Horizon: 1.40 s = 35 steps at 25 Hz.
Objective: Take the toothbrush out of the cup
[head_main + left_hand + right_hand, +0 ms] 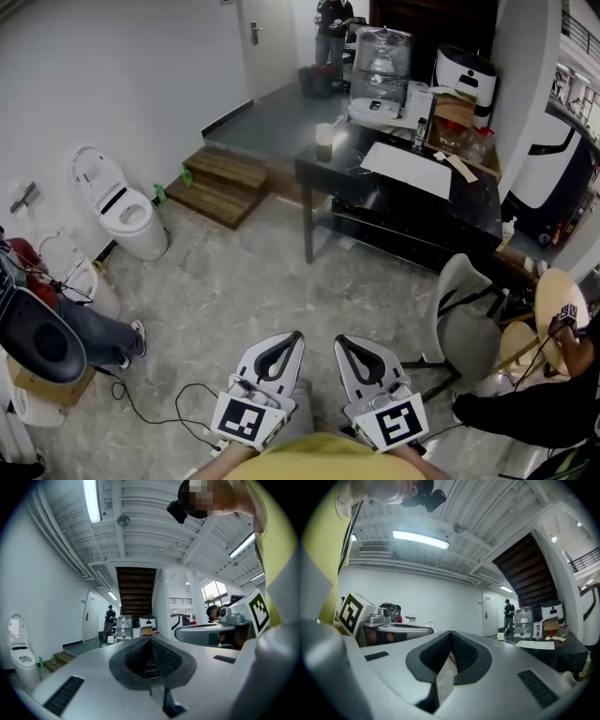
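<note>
Two white plastic tools, the left gripper (294,337) and right gripper (342,341), we are holding closed and empty, well short of the black rectangular table (403,202) bearing the pale cylindrical cup (323,142).

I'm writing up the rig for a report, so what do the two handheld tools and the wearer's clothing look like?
Both the left tool and right tool have pale grey shells with black ribbed pads outlining a teardrop hollow. Each carries a white cube bearing a black square marker. The person wears a yellow top.
</note>
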{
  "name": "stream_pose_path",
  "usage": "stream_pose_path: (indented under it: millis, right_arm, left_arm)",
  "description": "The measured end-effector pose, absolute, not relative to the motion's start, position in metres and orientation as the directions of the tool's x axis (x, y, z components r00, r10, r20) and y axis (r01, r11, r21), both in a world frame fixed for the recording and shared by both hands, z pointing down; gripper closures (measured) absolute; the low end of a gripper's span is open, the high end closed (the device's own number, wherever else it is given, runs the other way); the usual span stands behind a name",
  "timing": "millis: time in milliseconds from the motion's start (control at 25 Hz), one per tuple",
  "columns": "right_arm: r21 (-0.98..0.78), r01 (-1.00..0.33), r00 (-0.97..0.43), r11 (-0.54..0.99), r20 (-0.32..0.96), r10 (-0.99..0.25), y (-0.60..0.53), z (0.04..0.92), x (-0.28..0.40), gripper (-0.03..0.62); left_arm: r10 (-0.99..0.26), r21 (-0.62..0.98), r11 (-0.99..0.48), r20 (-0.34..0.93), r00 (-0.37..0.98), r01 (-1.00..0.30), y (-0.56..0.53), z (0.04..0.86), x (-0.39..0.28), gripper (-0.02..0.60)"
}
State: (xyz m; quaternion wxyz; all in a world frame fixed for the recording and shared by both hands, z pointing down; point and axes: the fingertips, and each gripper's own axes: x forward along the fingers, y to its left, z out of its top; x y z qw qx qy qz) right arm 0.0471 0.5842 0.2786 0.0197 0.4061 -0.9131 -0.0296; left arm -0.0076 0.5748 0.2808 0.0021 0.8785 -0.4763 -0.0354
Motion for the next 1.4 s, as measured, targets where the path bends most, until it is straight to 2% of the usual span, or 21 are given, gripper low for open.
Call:
stream_pose_path:
  millis: [160,320,480,1120,1400]
  right_arm:
    - [0.067,-0.750,-0.658,0.658,0.014,-0.753,0.552,0.281,0.045,0.577]
    - [0.063,-0.755,-0.654,0.653,0.012,-0.757,0.509,0.281,0.038,0.577]
    - [0.069,-0.766,-0.641,0.639,-0.004,-0.768,0.464,0.275,0.030,0.577]
    - [0.059,-0.824,-0.564,0.564,0.025,-0.826,0.331,0.282,-0.007,0.577]
    - [0.047,-0.816,-0.576,0.577,0.025,-0.817,0.299,0.286,-0.014,0.577]
  left_arm:
    - [-0.832,0.043,-0.555,-0.056,0.552,-0.831,0.542,0.286,-0.012,0.572]
    - [-0.825,0.034,-0.564,0.026,0.565,-0.825,0.499,0.296,-0.021,0.572]
    - [-0.817,0.027,-0.576,-0.061,0.574,-0.817,0.448,0.282,-0.032,0.572]
    - [-0.762,0.042,-0.647,-0.055,0.645,-0.761,0.317,0.289,-0.066,0.572]
    - [-0.761,0.051,-0.649,-0.045,0.647,-0.759,0.286,0.296,-0.069,0.572]
